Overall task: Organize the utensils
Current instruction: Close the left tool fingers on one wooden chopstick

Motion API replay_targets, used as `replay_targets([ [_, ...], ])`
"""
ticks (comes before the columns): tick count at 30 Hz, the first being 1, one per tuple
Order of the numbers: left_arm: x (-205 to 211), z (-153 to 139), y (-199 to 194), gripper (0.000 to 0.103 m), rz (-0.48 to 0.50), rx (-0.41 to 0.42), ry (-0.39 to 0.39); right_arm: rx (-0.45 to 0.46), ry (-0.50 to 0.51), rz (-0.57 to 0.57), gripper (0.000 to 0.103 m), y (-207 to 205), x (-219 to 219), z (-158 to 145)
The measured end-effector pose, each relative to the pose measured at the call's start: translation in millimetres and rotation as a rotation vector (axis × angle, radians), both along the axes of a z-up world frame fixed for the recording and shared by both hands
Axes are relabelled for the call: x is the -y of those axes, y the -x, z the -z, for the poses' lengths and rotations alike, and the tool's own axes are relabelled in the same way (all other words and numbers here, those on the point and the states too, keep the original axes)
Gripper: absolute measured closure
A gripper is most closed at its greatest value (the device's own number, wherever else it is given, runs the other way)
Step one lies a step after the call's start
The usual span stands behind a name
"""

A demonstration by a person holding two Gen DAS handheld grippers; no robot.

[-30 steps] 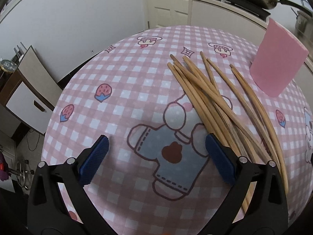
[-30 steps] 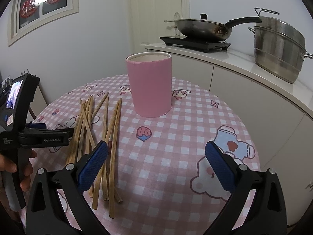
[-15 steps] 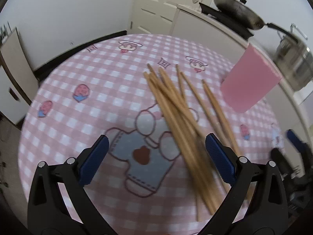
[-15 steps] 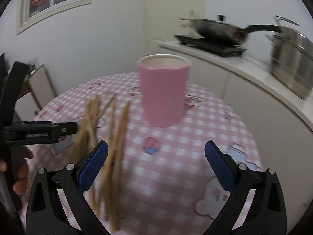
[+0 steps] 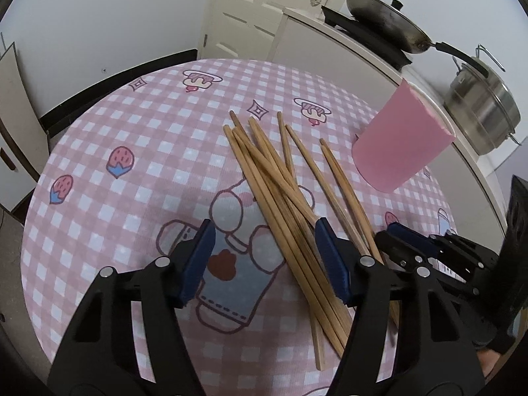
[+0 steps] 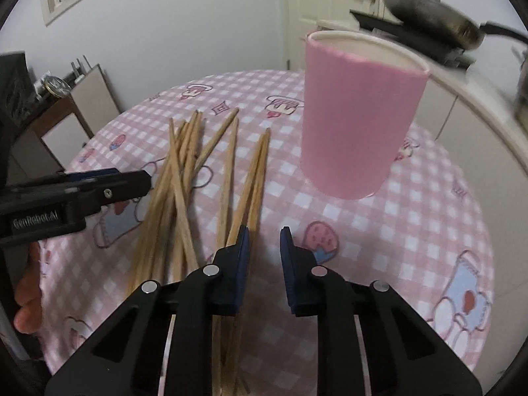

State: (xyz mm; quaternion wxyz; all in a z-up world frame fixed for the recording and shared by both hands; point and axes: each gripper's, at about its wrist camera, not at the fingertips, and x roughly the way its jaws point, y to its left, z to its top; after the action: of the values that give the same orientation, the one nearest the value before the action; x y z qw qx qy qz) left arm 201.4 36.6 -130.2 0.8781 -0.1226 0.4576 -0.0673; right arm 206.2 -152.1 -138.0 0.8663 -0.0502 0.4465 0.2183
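Soft indoor light, fisheye edges, perhaps motion-blurred

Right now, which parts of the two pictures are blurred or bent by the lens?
Left wrist view: sharp throughout, though the fisheye bows the checked tablecloth into a dome and tilts the pink cup. Right wrist view: the wok and counter at the upper right are smeared, while the chopsticks nearer the centre stay fairly crisp.

chopsticks (image 6: 227,178): near ends were hidden beneath the right gripper's (image 6: 264,247) black arms
frying pan (image 6: 429,16): was smeared by motion blur
steel pot (image 6: 521,95): was blurred and cut by the frame's edge
person's hand (image 6: 28,293): only fingertips showed beside the left gripper (image 6: 99,184)
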Motion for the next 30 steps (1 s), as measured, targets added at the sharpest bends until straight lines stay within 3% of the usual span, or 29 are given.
replay_targets([
  [4, 6.0, 1.3, -1.8, 0.041, 0.02, -0.005, -0.001, -0.045, 0.027, -0.017, 0.086, -4.2, -4.2, 5.8],
  [9, 4.2, 3.1, -8.2, 0.041, 0.016, -0.023, 0.022, -0.043, 0.042, 0.002, 0.098, -11.3, 1.7, 5.5],
  [15, 11.8, 3.6, -18.9, 0.051, 0.03, -0.053, 0.048, -0.04, 0.051, -0.011, 0.098, -11.6, 5.2, 5.2],
  [24, 22.1, 11.5, -31.7, 0.051, 0.018, -0.099, 0.036, -0.026, 0.061, 0.0, 0.099, -6.9, 16.4, 4.7],
  [26, 22.8, 11.9, -37.1, 0.054, 0.003, -0.104, 0.023, -0.025, 0.057, 0.0, 0.098, -6.4, 17.5, 5.0],
  [28, 22.9, 11.0, -41.6, 0.066, -0.015, -0.106, 0.008, -0.024, 0.051, 0.0, 0.098, -5.3, 18.0, 5.4],
  [30, 22.0, 12.1, -46.3, 0.067, -0.014, -0.118, 0.013, -0.021, 0.047, -0.002, 0.098, -4.5, 19.1, 5.5],
])
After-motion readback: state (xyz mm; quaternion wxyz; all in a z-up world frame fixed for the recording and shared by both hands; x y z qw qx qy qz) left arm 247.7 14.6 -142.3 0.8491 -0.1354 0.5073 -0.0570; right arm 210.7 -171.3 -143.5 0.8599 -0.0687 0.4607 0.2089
